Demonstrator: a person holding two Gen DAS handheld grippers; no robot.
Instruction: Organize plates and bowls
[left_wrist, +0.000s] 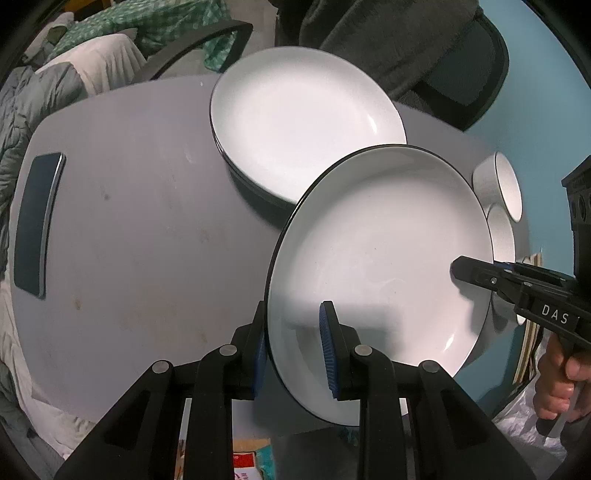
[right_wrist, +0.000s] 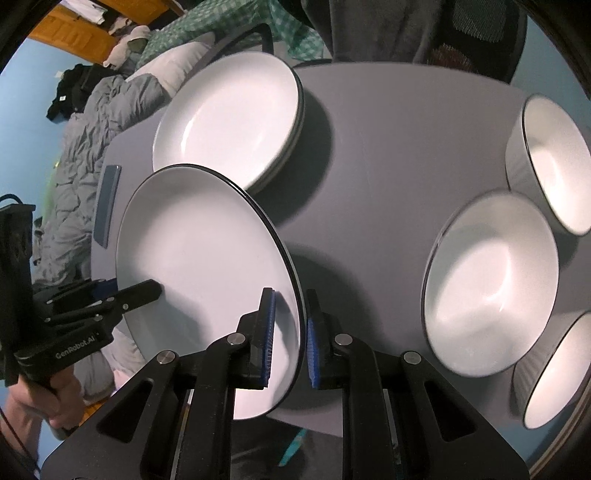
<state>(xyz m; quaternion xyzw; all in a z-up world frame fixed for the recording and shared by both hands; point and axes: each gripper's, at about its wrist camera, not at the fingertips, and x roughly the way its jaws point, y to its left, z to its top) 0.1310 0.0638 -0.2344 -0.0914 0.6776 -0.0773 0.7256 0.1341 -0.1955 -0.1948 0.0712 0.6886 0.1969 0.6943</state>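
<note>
We see the grey bench (left_wrist: 129, 229) carrying a stack of plates (left_wrist: 306, 122) at its far side; nearer us, a white plate (left_wrist: 376, 266) with a dark rim is held tilted above the bench; three bowls (right_wrist: 491, 280) stand to its right; a dark phone (left_wrist: 37, 221) lies at the left edge; the left tongs (left_wrist: 293, 343) and right tongs (right_wrist: 290, 336) each pinch the held plate's rim.

Nearest bowl (right_wrist: 557, 373) cut by frame edge — others blurred.
</note>
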